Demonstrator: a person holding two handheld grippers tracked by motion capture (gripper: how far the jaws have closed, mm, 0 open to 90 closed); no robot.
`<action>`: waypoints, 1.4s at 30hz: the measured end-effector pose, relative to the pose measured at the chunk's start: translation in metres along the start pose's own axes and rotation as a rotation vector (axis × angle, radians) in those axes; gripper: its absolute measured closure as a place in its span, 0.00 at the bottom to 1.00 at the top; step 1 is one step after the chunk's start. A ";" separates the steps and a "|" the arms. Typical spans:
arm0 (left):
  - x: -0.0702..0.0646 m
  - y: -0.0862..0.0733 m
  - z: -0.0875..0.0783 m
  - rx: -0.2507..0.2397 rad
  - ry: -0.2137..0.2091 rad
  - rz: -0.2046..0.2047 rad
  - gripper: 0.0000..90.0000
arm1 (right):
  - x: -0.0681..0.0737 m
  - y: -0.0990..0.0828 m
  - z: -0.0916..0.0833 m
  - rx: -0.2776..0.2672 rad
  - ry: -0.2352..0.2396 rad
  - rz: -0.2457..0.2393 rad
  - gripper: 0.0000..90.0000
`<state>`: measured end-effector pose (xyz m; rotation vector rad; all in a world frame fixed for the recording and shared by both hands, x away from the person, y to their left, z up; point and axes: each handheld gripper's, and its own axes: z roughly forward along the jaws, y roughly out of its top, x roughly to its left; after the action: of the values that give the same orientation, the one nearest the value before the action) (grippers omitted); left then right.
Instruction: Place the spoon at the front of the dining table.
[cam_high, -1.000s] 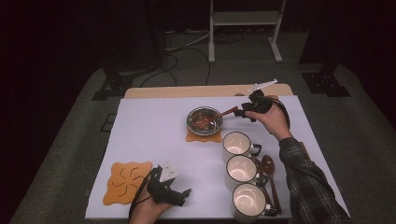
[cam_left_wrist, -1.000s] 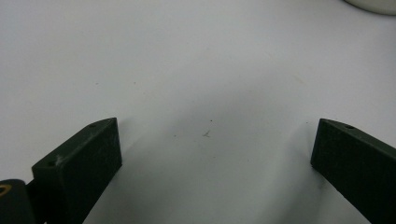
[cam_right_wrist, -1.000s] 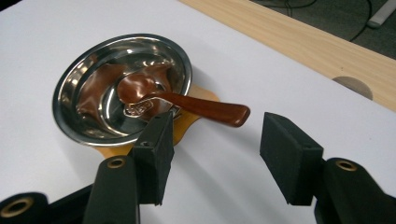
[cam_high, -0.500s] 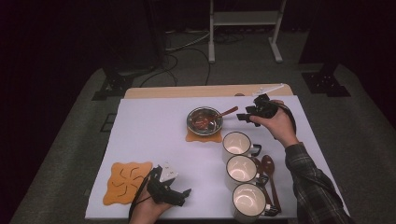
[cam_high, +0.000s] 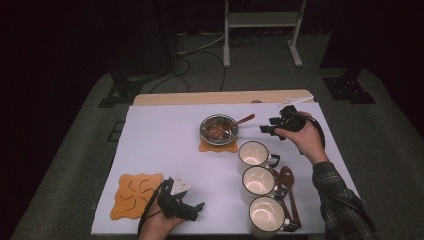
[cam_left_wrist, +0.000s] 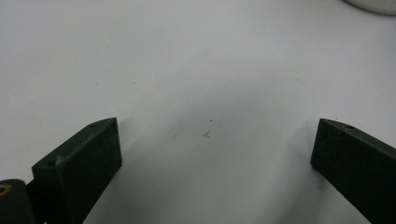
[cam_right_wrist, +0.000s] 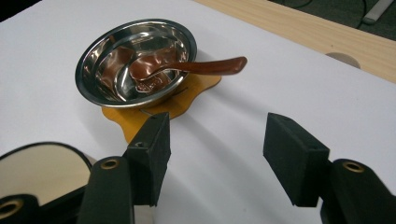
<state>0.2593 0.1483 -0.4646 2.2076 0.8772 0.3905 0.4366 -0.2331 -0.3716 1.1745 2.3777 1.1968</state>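
In the second before, the right tongs (cam_high: 266, 130) had sat at the handle of the brown spoon (cam_right_wrist: 187, 69) in the steel bowl (cam_high: 218, 129); they had since drawn back to the right, away from it. The spoon lay scoop down in the bowl, handle over the rim, so that placement looked done, likely with the spoons (cam_high: 288, 181) by the three mugs (cam_high: 253, 154) still to go. The right tongs stood spread and empty above the white bench (cam_high: 160, 145). The left tongs (cam_high: 192, 209), at the near edge beside the orange coaster (cam_high: 134, 194), gaped wide, gripping nothing.
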 end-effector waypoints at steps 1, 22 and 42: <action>0.000 0.000 0.000 0.000 0.000 0.000 0.01 | -0.001 -0.002 -0.001 -0.002 -0.002 -0.002 0.45; 0.000 0.000 0.000 0.000 0.000 -0.001 0.01 | -0.004 -0.031 -0.015 -0.014 -0.050 0.007 0.46; 0.000 0.000 0.000 0.002 -0.001 0.000 0.01 | -0.018 -0.055 -0.026 0.004 -0.093 0.032 0.46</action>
<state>0.2592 0.1485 -0.4644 2.2099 0.8774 0.3892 0.4041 -0.2802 -0.3988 1.2455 2.3026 1.1224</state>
